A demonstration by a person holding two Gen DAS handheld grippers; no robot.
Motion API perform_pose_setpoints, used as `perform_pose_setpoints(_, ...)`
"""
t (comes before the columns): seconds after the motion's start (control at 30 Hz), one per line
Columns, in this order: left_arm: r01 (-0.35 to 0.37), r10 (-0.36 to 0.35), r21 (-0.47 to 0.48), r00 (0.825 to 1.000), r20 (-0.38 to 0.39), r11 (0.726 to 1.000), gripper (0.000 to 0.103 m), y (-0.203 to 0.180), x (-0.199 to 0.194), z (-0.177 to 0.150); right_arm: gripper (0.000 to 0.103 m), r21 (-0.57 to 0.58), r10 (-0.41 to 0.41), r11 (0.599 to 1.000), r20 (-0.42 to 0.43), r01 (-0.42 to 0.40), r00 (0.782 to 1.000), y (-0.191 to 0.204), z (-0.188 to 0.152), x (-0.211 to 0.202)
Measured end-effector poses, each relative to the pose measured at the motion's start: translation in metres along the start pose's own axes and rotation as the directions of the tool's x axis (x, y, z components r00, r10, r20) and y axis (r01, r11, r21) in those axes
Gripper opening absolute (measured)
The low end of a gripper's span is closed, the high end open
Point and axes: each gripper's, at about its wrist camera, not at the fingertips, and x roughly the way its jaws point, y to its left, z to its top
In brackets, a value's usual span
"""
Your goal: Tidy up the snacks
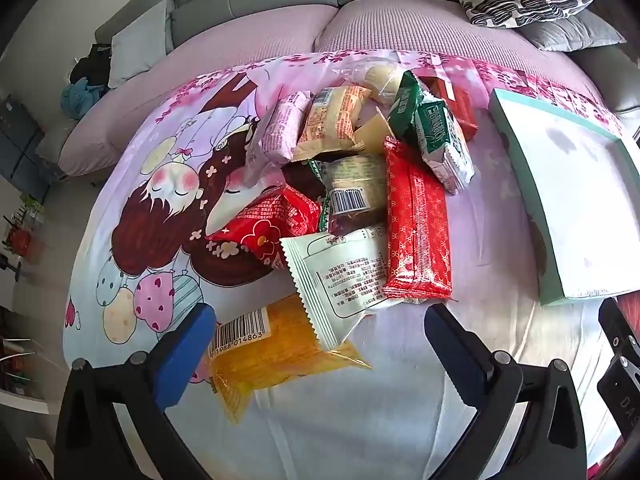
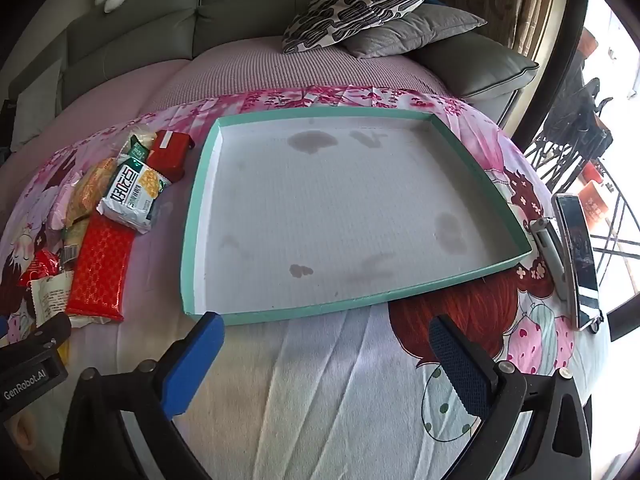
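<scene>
A pile of several snack packets lies on a cartoon-print cloth. In the left wrist view my left gripper [image 1: 318,320] is open, its blue pads either side of a yellow packet [image 1: 280,348] and a pale green packet [image 1: 344,276]. A long red packet [image 1: 418,224], a small red packet [image 1: 272,224] and a green-white packet [image 1: 440,140] lie beyond. A shallow teal-rimmed box [image 2: 200,208] with a white floor holds nothing. My right gripper [image 2: 326,336] is open and empty just in front of the box's near rim. The long red packet [image 2: 100,268] lies left of the box.
A phone on a stand [image 2: 578,256] sits at the right edge of the cloth. A grey sofa with a patterned cushion [image 2: 360,4] lies behind the cloth. The box shows at the right in the left wrist view [image 1: 520,160].
</scene>
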Motion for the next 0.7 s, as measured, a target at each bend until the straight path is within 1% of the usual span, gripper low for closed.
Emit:
perform_pose_setpoints(0.3, -0.005, 0.005, -0.012, 1.0, -0.008, 1.0, 0.103, -0.0029, 0.0014, 0.0045, 0.103, 0.001, -0.005, 1.0, -0.001, 0.005, 1.0, 0.0007, 0.0007, -0.0011)
perform_pose_setpoints(0.7, -0.007, 0.007, 0.001, 1.0, 0.0, 1.0, 0.103, -0.001, 0.0006, 0.0007, 0.103, -0.009, 0.009, 1.0, -0.007, -0.009, 1.0, 0.0034, -0.0008, 0.0008)
